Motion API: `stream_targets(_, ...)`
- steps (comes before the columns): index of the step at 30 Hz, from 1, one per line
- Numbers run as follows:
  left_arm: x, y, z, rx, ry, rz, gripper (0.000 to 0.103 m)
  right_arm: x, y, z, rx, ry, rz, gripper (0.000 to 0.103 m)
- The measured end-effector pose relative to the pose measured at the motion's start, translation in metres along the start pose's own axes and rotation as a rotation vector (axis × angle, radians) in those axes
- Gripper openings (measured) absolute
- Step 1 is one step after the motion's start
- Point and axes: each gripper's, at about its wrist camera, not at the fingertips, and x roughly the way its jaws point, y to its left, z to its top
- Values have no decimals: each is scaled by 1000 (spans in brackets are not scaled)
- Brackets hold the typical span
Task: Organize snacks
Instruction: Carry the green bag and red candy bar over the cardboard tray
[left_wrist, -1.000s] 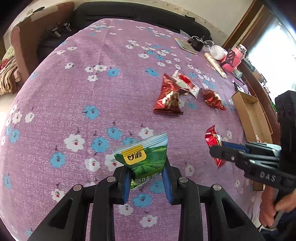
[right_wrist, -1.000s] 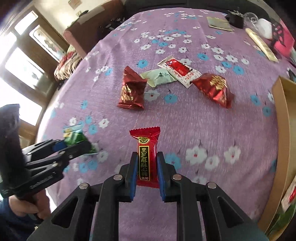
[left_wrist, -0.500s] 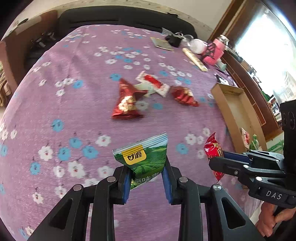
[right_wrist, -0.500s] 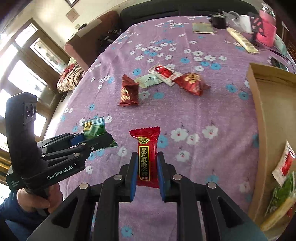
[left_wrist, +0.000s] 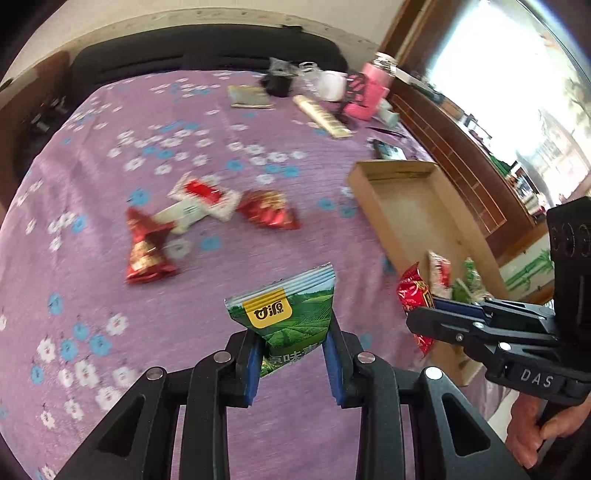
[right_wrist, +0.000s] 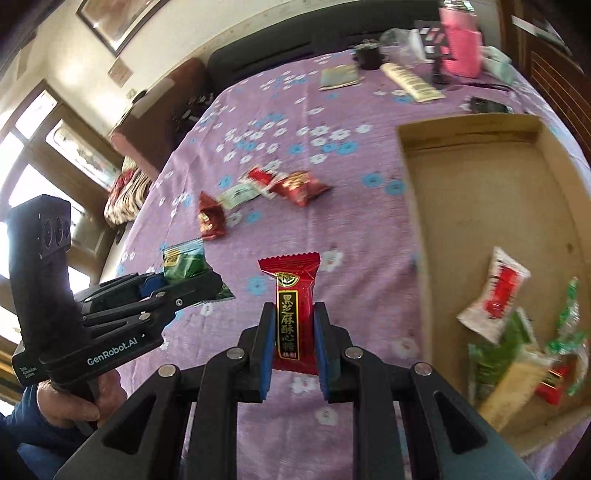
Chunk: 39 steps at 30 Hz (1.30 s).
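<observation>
- Left wrist view: the green packet (left_wrist: 291, 317) stands up between the blue pads of the left gripper (left_wrist: 293, 363), whose jaws are nearly closed and pinching its lower half; it hangs above the purple flowered cloth (left_wrist: 110, 295)
- Right wrist view: the red candy (right_wrist: 293, 314) stands upright in the right gripper (right_wrist: 293, 363), jaws drawn in tight on its sides; it hangs over the cloth just left of the cardboard box (right_wrist: 472, 206)
- the two grippers sit side by side, each showing in the other's view; a hand (right_wrist: 70, 400) grips the left handle
- the box lies open at the right edge of the table; several packets (right_wrist: 513, 332), red, white and green, are heaped in its near end; the far end is bare
- four loose packets (left_wrist: 207, 218) lie in a cluster on the cloth, well apart from the box
- a pink bottle (right_wrist: 461, 40) and small clutter stand at the far end of the table
</observation>
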Motion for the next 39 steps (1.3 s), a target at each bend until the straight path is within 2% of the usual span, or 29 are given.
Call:
stream_targets(9,12,-74,11,134,19,-65,30,-39,-62,-6,148,-85,-36,18)
stream_targets(17,27,-130,10,223,44,-118,30,-64,-108,-22,257,-135,-110,19)
stream_targets(30,70,-183,-2,253,127,-163,30,-80,-159,-49,325,-108,-165,19)
stream_targets(39,88,-200,3,249,130,-164,30,-81,-182,-52,330,-89,-170,19)
